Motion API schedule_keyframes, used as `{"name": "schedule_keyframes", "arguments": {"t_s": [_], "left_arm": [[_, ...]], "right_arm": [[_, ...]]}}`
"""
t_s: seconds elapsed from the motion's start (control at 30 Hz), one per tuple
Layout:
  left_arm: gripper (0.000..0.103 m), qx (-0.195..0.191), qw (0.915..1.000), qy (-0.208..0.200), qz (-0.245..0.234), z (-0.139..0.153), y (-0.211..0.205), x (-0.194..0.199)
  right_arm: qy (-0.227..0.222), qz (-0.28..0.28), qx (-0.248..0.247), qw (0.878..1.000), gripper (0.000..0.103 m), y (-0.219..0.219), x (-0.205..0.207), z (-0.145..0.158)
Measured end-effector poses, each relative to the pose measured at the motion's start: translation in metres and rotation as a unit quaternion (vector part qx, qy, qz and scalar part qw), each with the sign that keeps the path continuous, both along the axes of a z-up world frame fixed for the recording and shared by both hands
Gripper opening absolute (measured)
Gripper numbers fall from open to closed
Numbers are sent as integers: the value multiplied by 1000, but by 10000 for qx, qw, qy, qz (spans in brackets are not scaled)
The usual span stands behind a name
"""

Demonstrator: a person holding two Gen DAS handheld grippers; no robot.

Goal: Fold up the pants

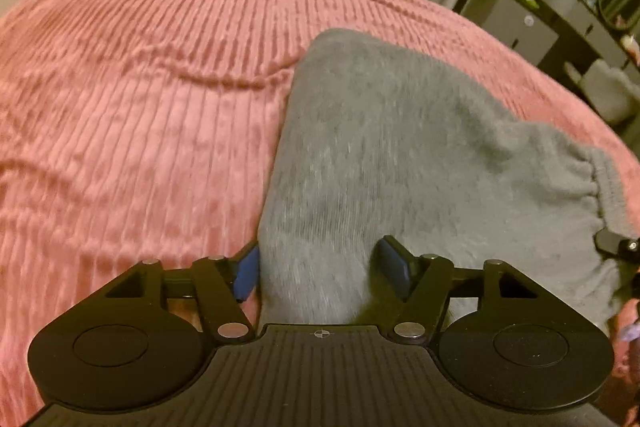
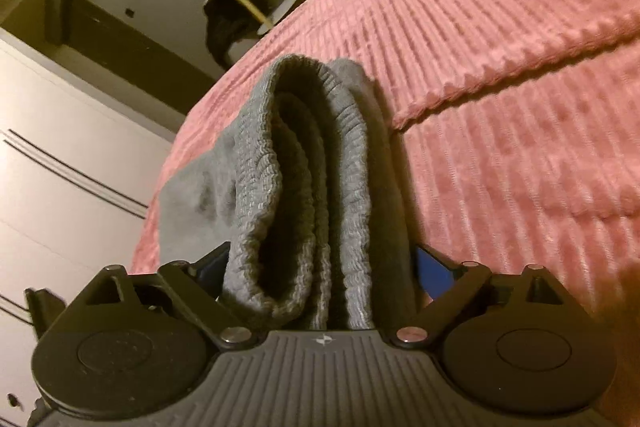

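Two hand-held grippers, both clamped on grey pants (image 1: 400, 147).
Left hand-held gripper (image 1: 316, 269) pinches a fabric fold, right hand-held gripper (image 2: 316, 267) the bunched waistband (image 2: 304, 163); soft, floppy fleece on pink bed (image 1: 140, 107), best held by thick edges.

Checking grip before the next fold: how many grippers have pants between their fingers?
2. Left gripper straddles a fold of the gray pants; right gripper pinches the ribbed waistband.

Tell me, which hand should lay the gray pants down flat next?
Probably the right gripper: the ribbed waistband sits bunched between its fingers. The left gripper only straddles plain gray pants fabric.
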State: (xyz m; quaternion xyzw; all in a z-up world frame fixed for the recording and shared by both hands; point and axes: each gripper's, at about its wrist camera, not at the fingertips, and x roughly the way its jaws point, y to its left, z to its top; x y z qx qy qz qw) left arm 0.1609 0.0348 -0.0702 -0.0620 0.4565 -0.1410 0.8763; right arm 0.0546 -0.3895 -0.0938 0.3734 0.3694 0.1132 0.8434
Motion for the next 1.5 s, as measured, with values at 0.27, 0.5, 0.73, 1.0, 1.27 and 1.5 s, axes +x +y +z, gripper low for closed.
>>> {"name": "schedule_keyframes", "arguments": {"t_s": [0.27, 0.5, 0.73, 1.0, 1.27, 1.5], "left_arm": [[70, 1, 9999, 49, -89, -5, -7, 16], [73, 39, 9997, 28, -225, -4, -14, 26], [85, -314, 9987, 116, -392, -12, -18, 41], [25, -419, 9981, -135, -439, 6, -16, 34], [19, -1004, 9920, -750, -171, 62, -7, 37], [61, -394, 9875, -1339, 737, 76, -4, 47]], "right_arm": [[-132, 104, 67, 9998, 76, 2, 19, -5], [-14, 219, 263, 9994, 80, 3, 32, -7], [-27, 327, 238, 9992, 80, 4, 40, -9], [-388, 444, -638, 9962, 56, 31, 34, 24], [-1060, 476, -870, 9894, 53, 46, 59, 82], [-1015, -591, -1008, 9880, 82, 34, 86, 93]]}}
